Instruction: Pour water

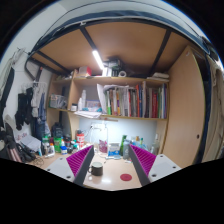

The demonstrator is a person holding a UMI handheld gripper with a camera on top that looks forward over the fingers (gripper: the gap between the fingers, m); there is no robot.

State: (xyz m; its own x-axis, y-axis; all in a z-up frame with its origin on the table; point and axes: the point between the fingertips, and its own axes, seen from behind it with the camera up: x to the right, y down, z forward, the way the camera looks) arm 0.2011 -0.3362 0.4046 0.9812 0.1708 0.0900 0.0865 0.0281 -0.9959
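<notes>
Gripper point(108, 163) spread wide, empty; small dark cup point(97, 169), seemingly, between fingers on pale table point(120, 180). Pouring not begun.

Cup point(97, 168) on desk point(112, 180) between the jaws, bottles point(52, 142) to its left, bookshelf point(125, 100) behind.

Magenta pads point(82, 160) line the gripper's fingers, a red disc point(126, 177) marks the pale wooden desk point(115, 180), and multicoloured books point(130, 102) fill the tan shelf point(120, 80) beyond.
</notes>
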